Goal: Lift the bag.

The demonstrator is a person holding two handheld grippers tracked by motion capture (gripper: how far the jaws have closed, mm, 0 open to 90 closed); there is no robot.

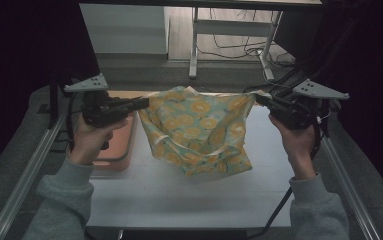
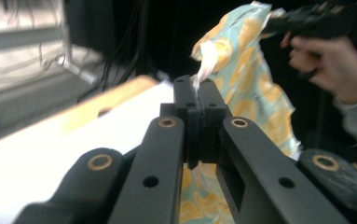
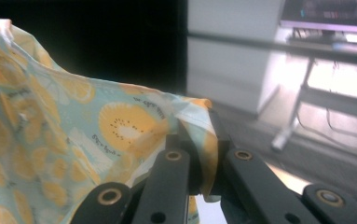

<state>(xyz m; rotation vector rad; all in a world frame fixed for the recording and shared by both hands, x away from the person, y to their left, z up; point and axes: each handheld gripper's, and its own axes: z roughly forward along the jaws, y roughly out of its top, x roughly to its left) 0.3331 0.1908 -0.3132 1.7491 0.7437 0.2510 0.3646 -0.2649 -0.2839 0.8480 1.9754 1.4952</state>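
A white table top (image 1: 179, 195) lies below the two grippers, edged by metal rails (image 1: 24, 175) on either side. Grey floor (image 1: 144, 75) stretches beyond them. Farther off stands a white cabinet (image 1: 124, 27), and beside it a desk frame with pale legs (image 1: 194, 45) and loose dark cables (image 1: 239, 50) beneath. To both sides of the grippers the room falls into darkness; light falls brightest on the table.

I work in what reads as a lab or office test room: a white worktable (image 1: 189, 200) set between metal rails (image 1: 24, 175), grey carpet, a height-adjustable desk frame (image 1: 195, 45) with loose cables (image 1: 239, 50) beneath, and a monitor (image 3: 327, 14) on a desk.
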